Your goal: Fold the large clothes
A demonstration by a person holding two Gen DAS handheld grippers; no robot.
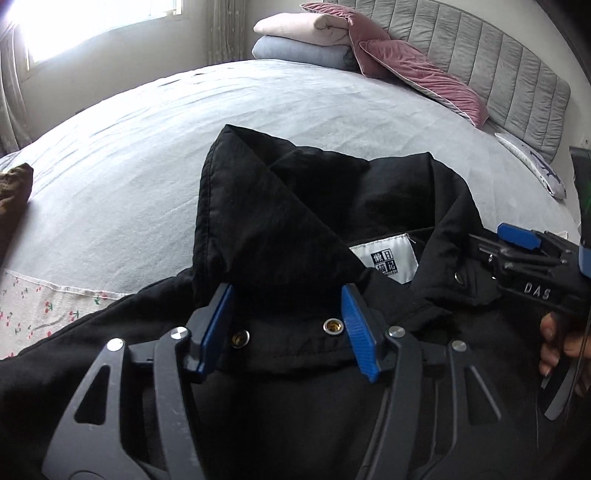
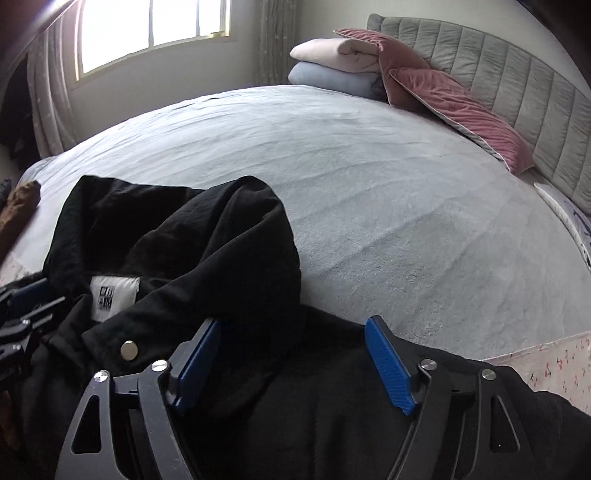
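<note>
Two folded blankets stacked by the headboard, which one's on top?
The pale pink blanket; the light blue blanket lies underneath it, on the bed.

A home bedroom: a wide bed (image 2: 332,184) with a grey padded headboard (image 2: 498,85) stretches ahead of the fingers, pink cushions (image 2: 461,107) and folded blankets (image 2: 332,62) at its head, a curtained window (image 2: 147,29) beyond.
</note>
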